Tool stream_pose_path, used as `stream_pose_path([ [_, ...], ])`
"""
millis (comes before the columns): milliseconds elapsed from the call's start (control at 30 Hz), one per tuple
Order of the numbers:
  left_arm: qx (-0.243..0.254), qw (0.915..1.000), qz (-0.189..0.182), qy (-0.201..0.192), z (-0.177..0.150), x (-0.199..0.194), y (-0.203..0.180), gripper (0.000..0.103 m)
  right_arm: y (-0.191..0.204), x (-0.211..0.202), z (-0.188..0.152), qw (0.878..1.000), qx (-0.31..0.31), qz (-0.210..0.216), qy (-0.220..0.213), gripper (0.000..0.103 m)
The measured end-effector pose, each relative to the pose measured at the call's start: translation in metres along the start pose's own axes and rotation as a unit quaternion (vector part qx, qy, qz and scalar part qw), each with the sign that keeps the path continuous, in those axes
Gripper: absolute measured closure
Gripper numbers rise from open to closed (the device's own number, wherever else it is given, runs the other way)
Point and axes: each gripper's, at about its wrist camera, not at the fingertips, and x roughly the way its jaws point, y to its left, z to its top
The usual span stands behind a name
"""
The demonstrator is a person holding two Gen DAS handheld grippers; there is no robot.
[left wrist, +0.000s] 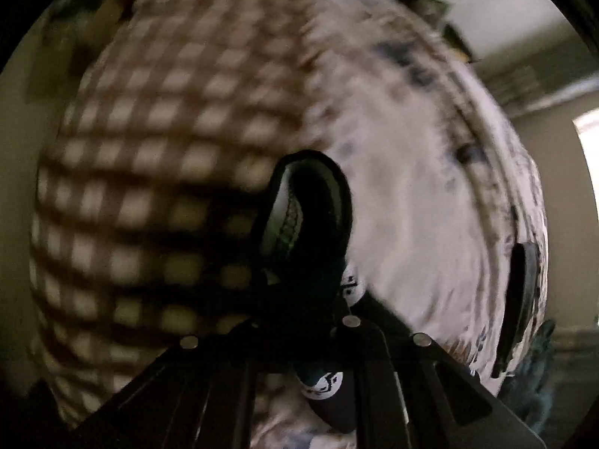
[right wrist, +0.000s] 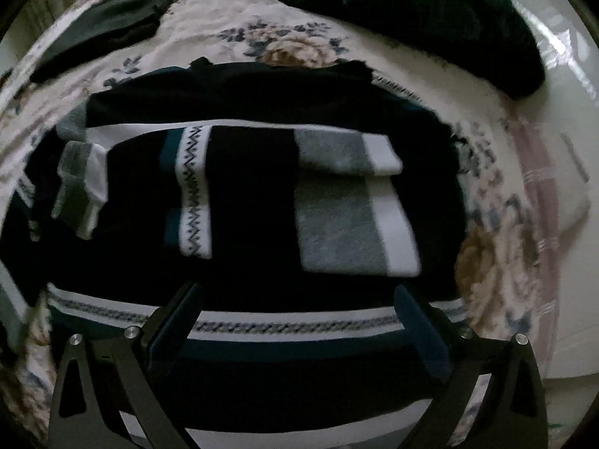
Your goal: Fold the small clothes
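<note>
Black fingers of the left tool [left wrist: 310, 262] are pinching a dark sock [left wrist: 310, 202], which is looping up between them, its white patterned band showing just below the grip. Beyond it, a checked cover [left wrist: 157, 142] is lying to the left and a pale flowered bedspread [left wrist: 404, 202] to the right; everything here is blurred.

The right tool [right wrist: 295, 310] is standing spread wide, holding nothing, hovering over a dark striped garment [right wrist: 262, 104] on the bed. Two folded socks [right wrist: 292, 194] are lying on it just beyond the fingers, long axes running left to right, grey and white ends to the right. By my judgement the right tool is the nearer one to that stack.

Only the right view is showing the stack and the dark clothes [right wrist: 430, 11] at the far edge; only the left view is showing the held sock.
</note>
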Motion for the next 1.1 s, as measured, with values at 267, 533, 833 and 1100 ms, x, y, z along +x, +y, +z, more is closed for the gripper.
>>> stream_pose_path([
  [267, 0.293, 0.9527, -0.042, -0.069, -0.046, -0.050, -0.129, 0.097, -0.019, -0.006, 0.014, 1.000, 0.011, 0.012, -0.016, 0.000],
  [533, 0.499, 0.8506, -0.167, -0.001, -0.207, -0.079, -0.249, 0.097, -0.086, 0.036, 0.002, 0.990, 0.103, 0.094, 0.023, 0.000],
  [833, 0.649, 0.7109, -0.224, 0.153, -0.448, -0.058, -0.300, 0.093, -0.203, 0.057, -0.012, 0.981, 0.175, 0.078, 0.026, 0.000],
  [1100, 0.674, 0.6771, -0.214, 0.203, -0.495, -0.057, -0.294, 0.008, -0.265, 0.049, 0.004, 0.975, 0.187, 0.119, 0.025, 0.000],
])
